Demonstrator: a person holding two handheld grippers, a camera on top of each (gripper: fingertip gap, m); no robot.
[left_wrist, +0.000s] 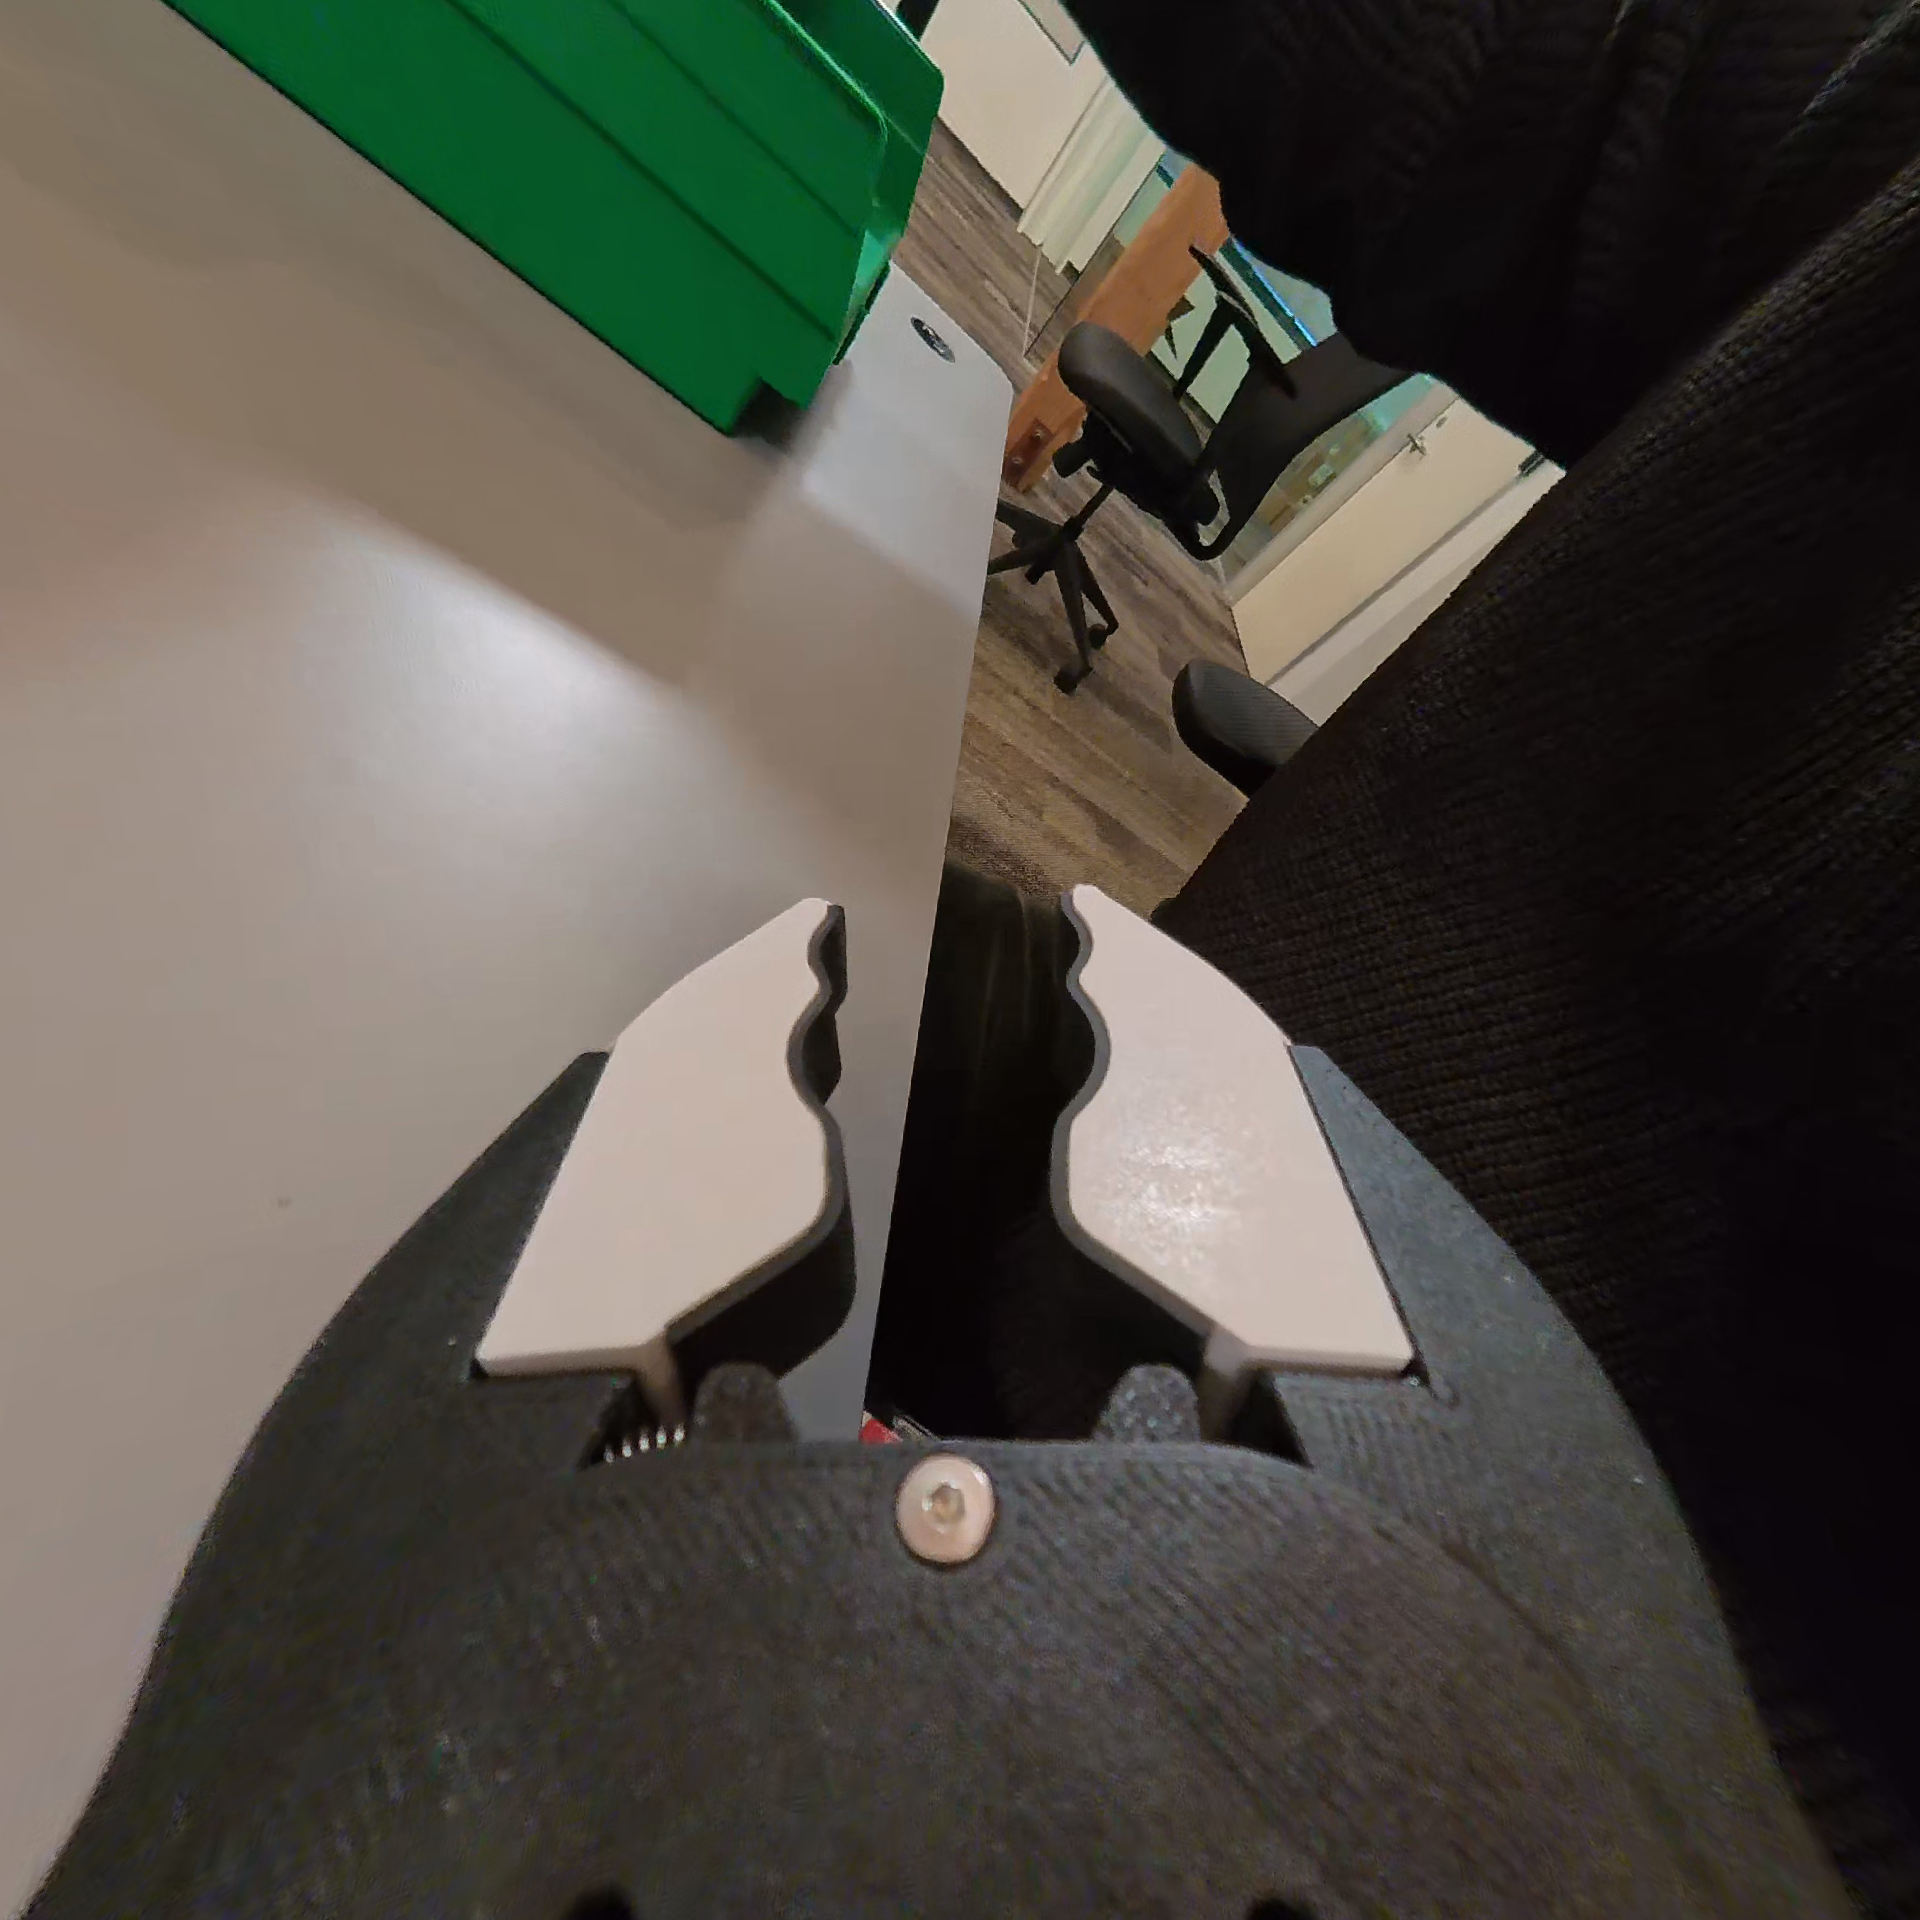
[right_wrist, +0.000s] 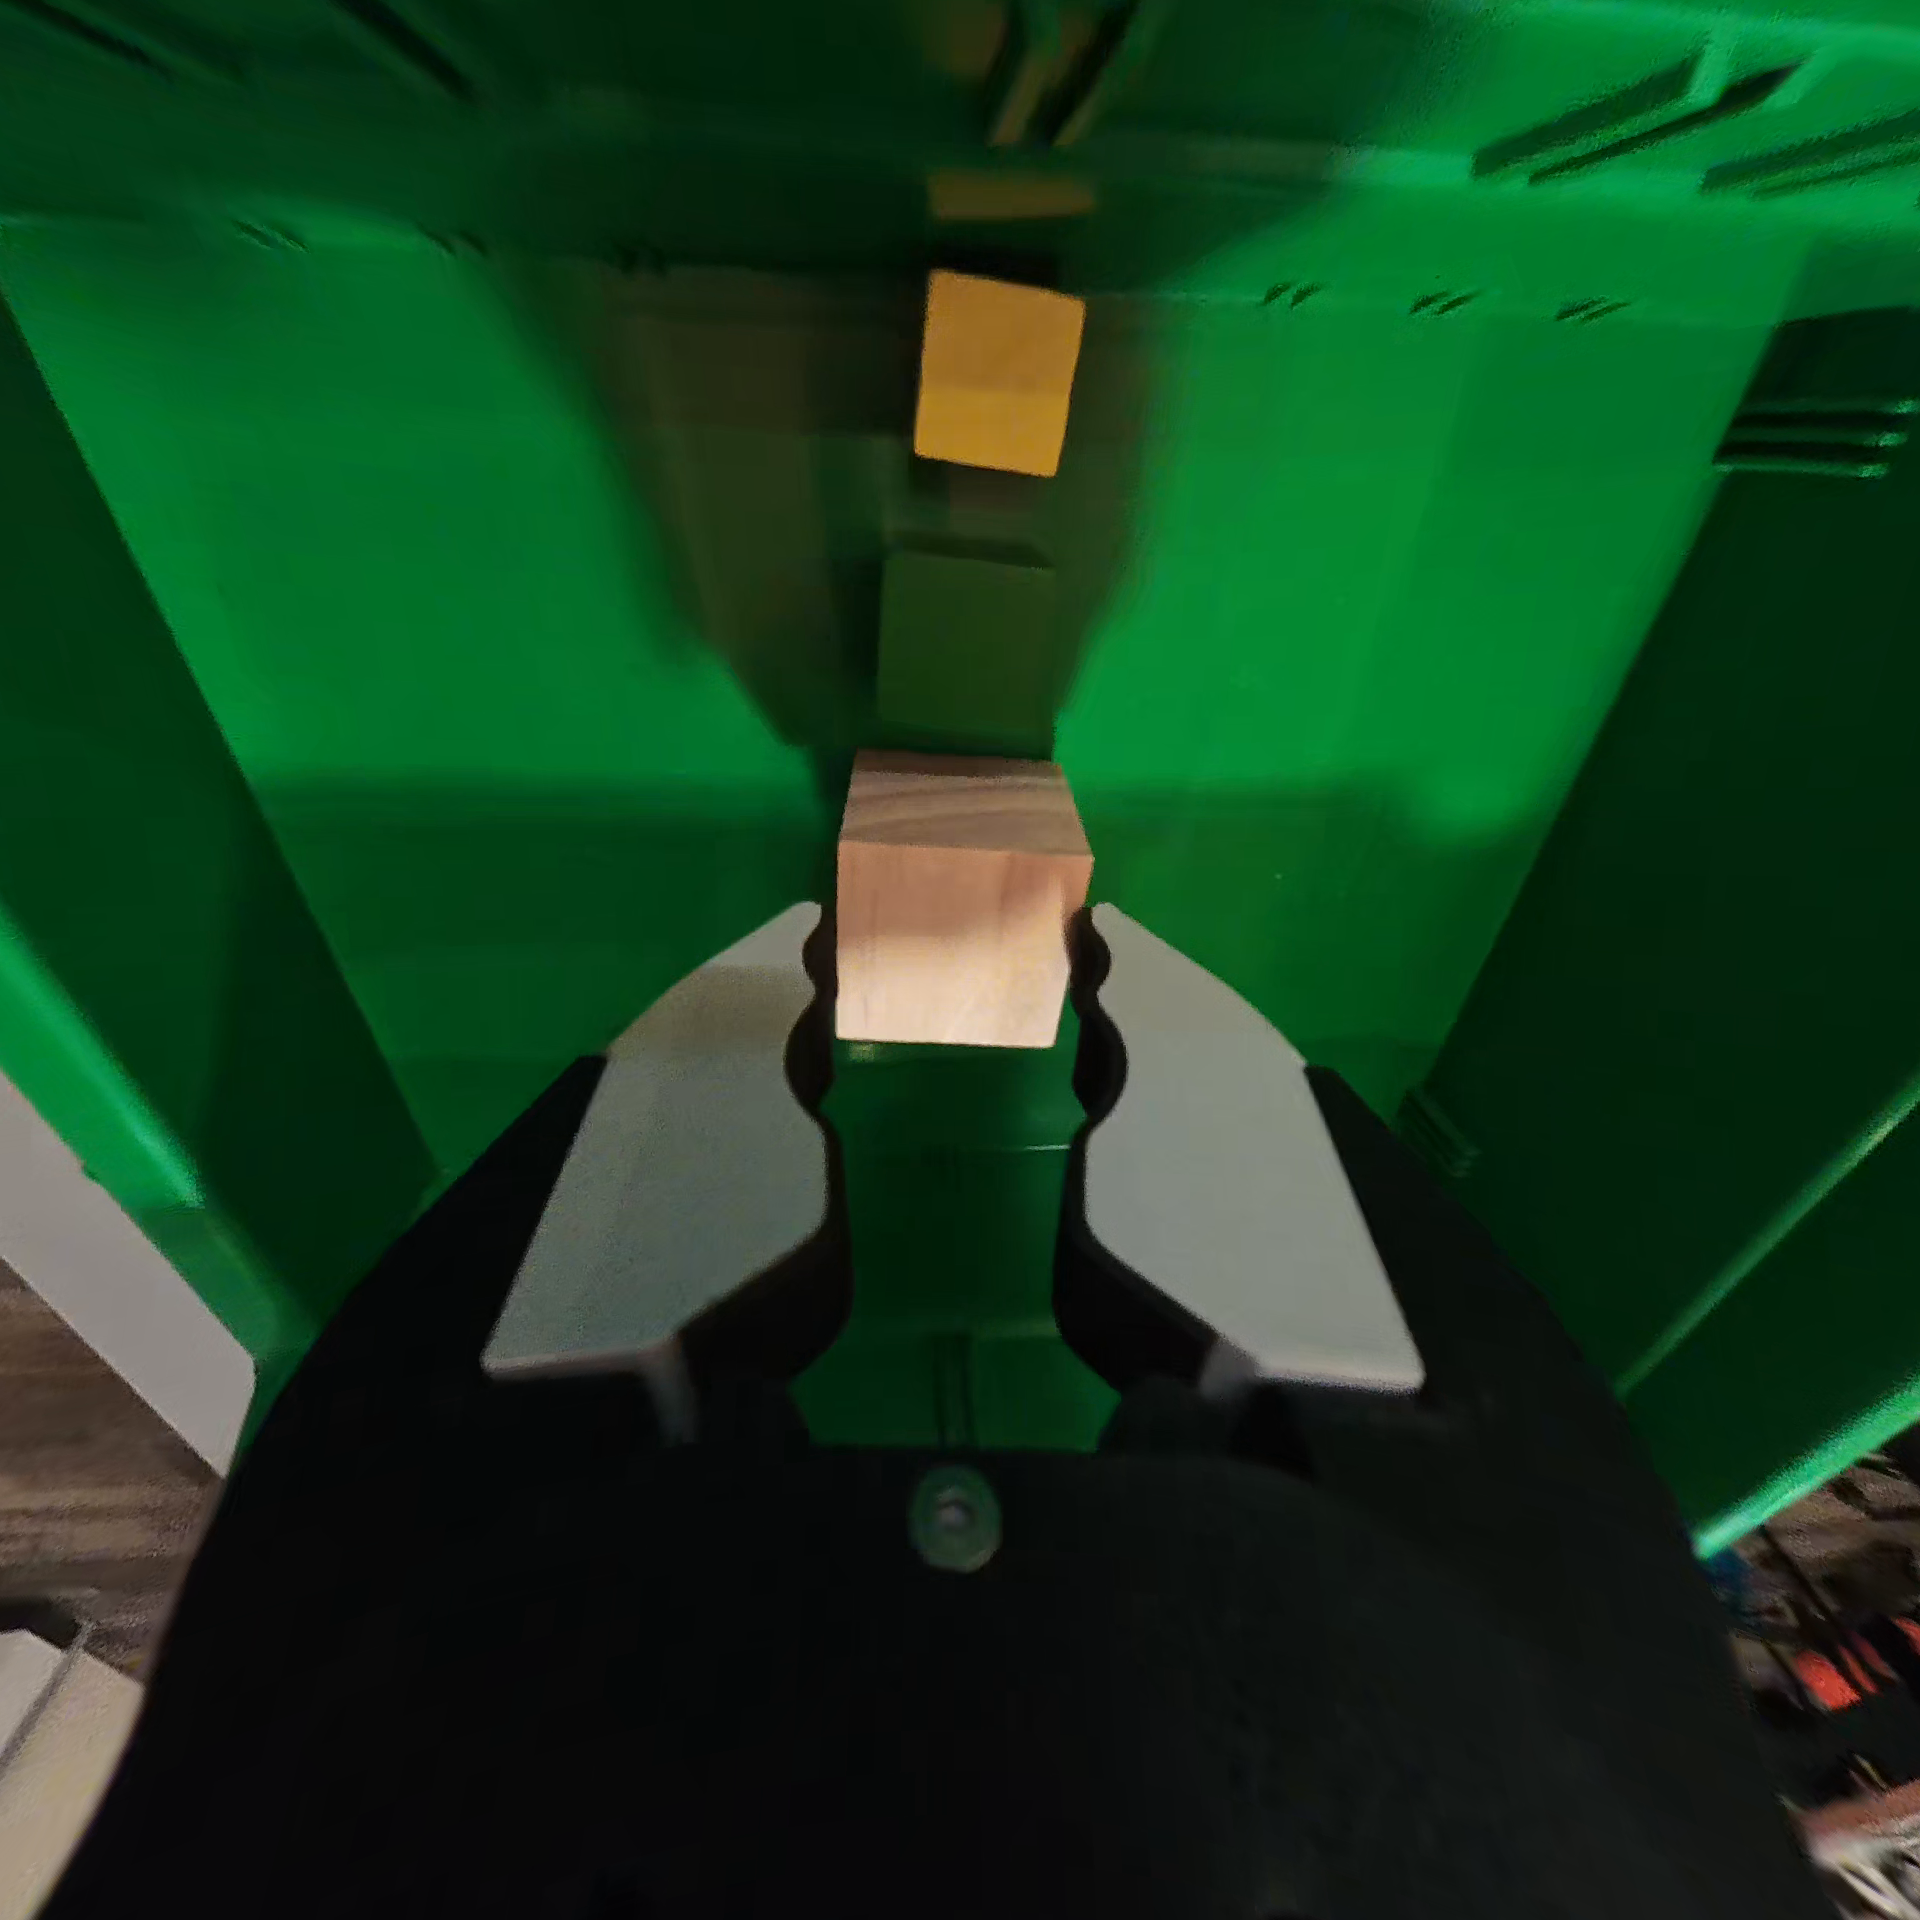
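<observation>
My right gripper (right_wrist: 954, 920) is shut on a pale wooden cube (right_wrist: 961, 904), held at the fingertips inside a green plastic bin (right_wrist: 416, 623). A yellow wooden block (right_wrist: 995, 374) lies farther in on the bin's floor. A green block (right_wrist: 961, 634) sits between the two, hard to make out against the bin. My left gripper (left_wrist: 954, 914) is open and empty. It hangs at the edge of a white table (left_wrist: 364, 779), its left finger over the tabletop, its right finger past the edge. The green bin (left_wrist: 582, 177) stands on the table farther ahead.
Dark knitted fabric of a person's clothing (left_wrist: 1558, 935) fills the right of the left wrist view. Black office chairs (left_wrist: 1143, 436) stand on a wood-pattern floor (left_wrist: 1070, 748) beyond the table edge. The right wrist view shows table and floor at the lower left (right_wrist: 94, 1382) and clutter at the lower right (right_wrist: 1829, 1662).
</observation>
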